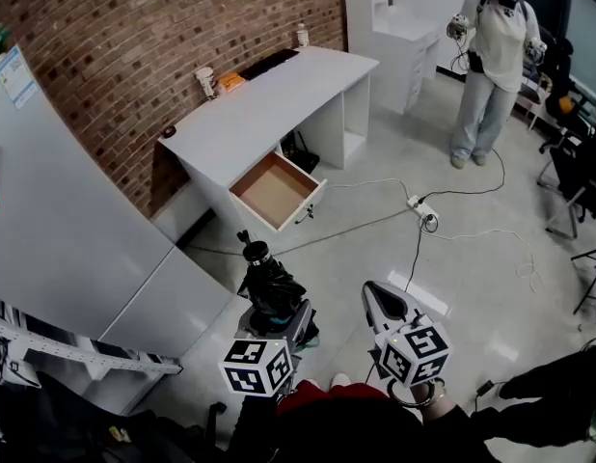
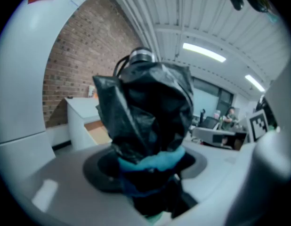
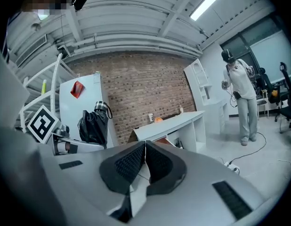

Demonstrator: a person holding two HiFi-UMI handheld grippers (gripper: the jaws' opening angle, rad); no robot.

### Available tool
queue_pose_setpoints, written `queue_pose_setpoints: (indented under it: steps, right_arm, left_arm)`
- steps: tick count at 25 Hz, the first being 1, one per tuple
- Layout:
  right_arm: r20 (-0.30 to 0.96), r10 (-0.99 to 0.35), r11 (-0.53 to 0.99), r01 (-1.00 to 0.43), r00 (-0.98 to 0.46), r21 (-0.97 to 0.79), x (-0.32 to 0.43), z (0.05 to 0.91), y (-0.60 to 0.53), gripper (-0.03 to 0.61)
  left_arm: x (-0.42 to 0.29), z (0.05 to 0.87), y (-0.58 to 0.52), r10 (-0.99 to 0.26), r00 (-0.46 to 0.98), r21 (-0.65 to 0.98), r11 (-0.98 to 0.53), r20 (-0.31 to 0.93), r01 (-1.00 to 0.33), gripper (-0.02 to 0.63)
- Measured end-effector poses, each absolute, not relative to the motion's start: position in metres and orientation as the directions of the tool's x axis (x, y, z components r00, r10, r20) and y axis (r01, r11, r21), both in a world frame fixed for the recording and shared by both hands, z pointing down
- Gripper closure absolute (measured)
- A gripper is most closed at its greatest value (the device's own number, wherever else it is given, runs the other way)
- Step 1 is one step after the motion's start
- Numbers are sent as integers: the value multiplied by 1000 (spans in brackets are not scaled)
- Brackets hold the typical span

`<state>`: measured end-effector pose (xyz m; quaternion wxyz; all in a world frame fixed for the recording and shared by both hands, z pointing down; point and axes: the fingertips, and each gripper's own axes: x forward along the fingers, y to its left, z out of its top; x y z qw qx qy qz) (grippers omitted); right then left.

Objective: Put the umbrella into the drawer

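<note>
At lower centre of the head view, the umbrella (image 1: 271, 285), black and folded into a crumpled bundle, stood nearly upright in the left gripper (image 1: 277, 318), its metal-ringed end and wrist loop uppermost. The left gripper view confirmed the hold: the jaws stood wide about the bundle's lower part and clamped on it, with the fabric filling most of that frame and a blue band (image 2: 152, 160) showing just above the grip. Grasping it low left the upper length free, which I judged convenient for laying it down into a shallow compartment.

The right gripper (image 1: 377, 295), just right of the first, carried nothing. Its own view showed the ribbed pads (image 3: 129, 161) pressed together with nothing between them. I judged it to be in reserve, possibly for pushing the drawer shut.

The drawer (image 1: 273, 191), at centre frame, stood pulled out of the white desk (image 1: 279, 95), its brown floor bare. It lay well apart from the umbrella, across open floor, so the carry was not yet done.

Further out, a cup (image 1: 205, 82) stood on the desk beside the brick wall (image 1: 182, 27). A power strip (image 1: 420, 210) with trailing cables lay right of the drawer, a possible snag underfoot. A person (image 1: 491, 56) stood at upper right, clear of the route.
</note>
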<state>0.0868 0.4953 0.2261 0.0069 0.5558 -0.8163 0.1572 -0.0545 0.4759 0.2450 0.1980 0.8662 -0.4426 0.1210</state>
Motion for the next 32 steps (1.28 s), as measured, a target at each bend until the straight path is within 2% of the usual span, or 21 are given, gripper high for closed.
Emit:
queue_pose_setpoints:
  steps: [13, 32]
  right_arm:
    - [120, -915, 350, -905, -386, -241, 99, 209, 486, 568]
    - [121, -916, 343, -902, -383, -264, 104, 206, 440, 568]
  left_arm:
    - [-51, 223, 461, -772, 549, 193, -514, 321, -836, 330]
    - [-65, 205, 415, -810, 514, 165, -487, 282, -858, 331]
